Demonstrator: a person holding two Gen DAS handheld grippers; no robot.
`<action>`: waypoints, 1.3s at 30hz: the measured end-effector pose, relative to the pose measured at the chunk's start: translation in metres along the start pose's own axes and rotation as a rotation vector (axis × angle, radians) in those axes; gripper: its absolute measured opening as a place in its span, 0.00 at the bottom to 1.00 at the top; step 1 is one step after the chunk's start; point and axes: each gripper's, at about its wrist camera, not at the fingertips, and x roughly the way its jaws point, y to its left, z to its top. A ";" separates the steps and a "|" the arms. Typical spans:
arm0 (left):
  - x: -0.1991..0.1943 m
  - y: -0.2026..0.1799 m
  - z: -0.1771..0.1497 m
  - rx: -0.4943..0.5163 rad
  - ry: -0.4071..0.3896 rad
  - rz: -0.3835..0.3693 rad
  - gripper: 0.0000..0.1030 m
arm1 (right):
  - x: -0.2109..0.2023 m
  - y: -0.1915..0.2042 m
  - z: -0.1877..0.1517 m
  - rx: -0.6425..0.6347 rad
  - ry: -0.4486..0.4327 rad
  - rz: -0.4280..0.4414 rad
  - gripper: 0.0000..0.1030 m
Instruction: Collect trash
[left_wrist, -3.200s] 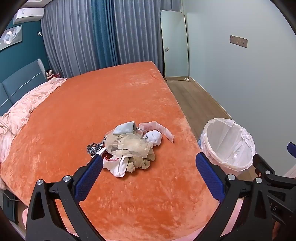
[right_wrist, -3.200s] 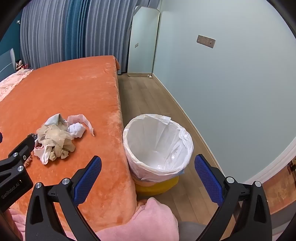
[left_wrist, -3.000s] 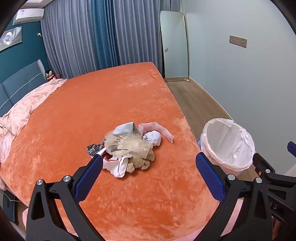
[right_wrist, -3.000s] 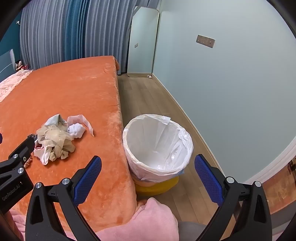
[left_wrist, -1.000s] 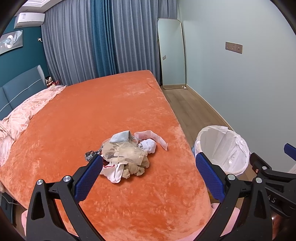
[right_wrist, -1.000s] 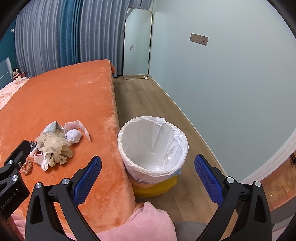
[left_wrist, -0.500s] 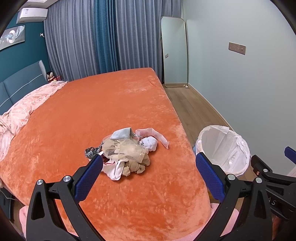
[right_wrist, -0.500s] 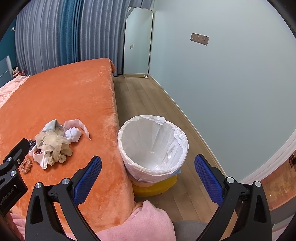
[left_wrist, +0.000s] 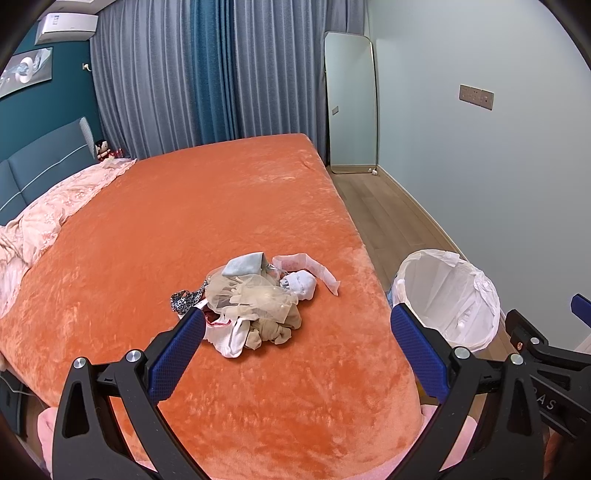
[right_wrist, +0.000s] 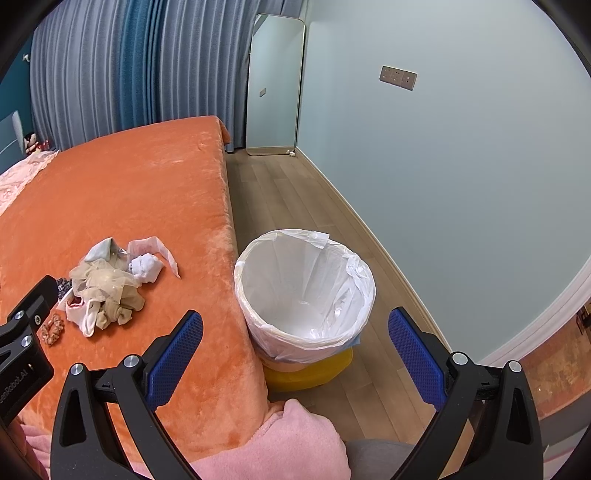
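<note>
A pile of trash lies on the orange bed: beige netting, white cloth, a pink strip, a pale blue piece and a leopard-print scrap. It also shows in the right wrist view. A bin with a white liner stands on the floor beside the bed; it also shows in the left wrist view. My left gripper is open and empty, above the bed just short of the pile. My right gripper is open and empty, above the bin's near rim.
A pink quilt lies at the bed's far left. A tall mirror leans on the far wall by grey and blue curtains. Wooden floor runs between bed and wall. A pink garment is below the right gripper.
Both views shifted slightly; the pile and the bin sit a little higher and nearer than a second ago. Both grippers stay open and empty.
</note>
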 end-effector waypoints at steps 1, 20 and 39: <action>0.000 0.000 0.000 0.000 0.000 0.001 0.93 | 0.000 0.000 0.000 -0.001 0.000 0.000 0.93; 0.002 0.001 0.003 0.003 0.003 -0.024 0.93 | 0.001 -0.005 0.002 0.010 -0.002 -0.006 0.93; 0.044 0.075 -0.008 -0.077 0.087 -0.051 0.93 | 0.006 0.041 0.005 0.034 -0.037 0.024 0.93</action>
